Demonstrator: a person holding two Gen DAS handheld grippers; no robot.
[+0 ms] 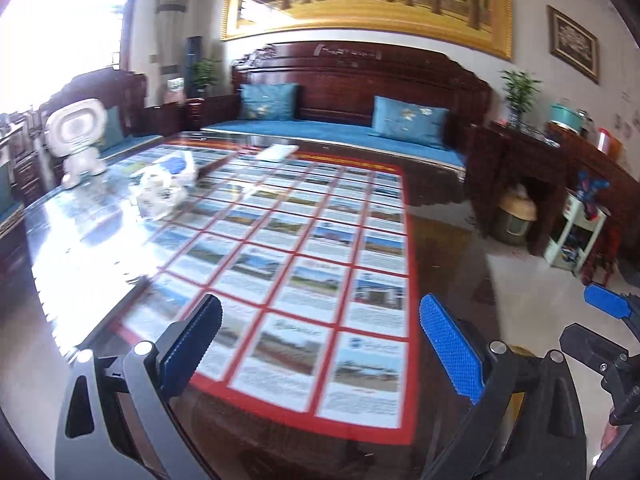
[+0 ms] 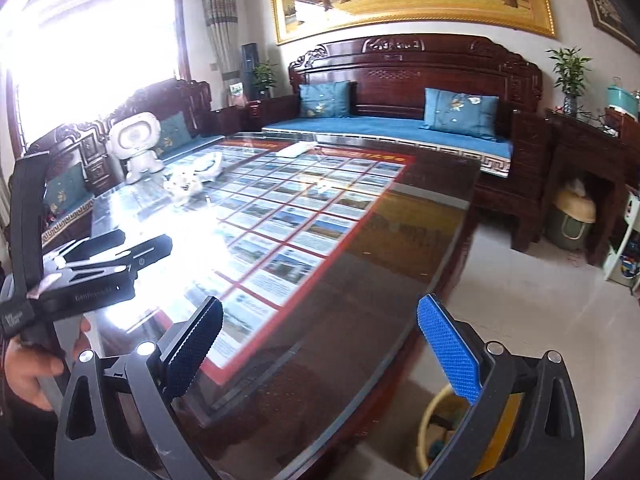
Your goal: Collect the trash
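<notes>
While both grippers hang above the near end of the glass-topped table [image 1: 440, 208], neither holds anything: the left gripper [image 1: 320, 344] has its two fingers spread wide with only the tabletop showing between them, and the right gripper [image 2: 320, 344] is spread the same way, over the table's near corner. What looks like the task's trash lies at the far left part of the table: a crumpled white plastic bag [image 1: 164, 188] with blue print, just beside a white toy robot [image 1: 78, 140], and a small white scrap [image 1: 256, 189] nearer the middle of the printed sheet [image 1: 304, 248] under the glass. A flat white item [image 1: 278, 152] rests near the far edge; whether it is trash I cannot tell. Below the right gripper, seen through the glass at the table's corner, stands a yellow-rimmed bin [image 2: 430, 432] on the floor with something in it, though its contents are too dim to name. As I judge it, the moment fits either an approach toward the bag or a pause between a drop into the bin and the next piece. Any pickup of the bag calls for a long reach across the slick glass, a low approach, and a pinch on a raised fold, since thin plastic slides and crumples away from a flat press.
</notes>
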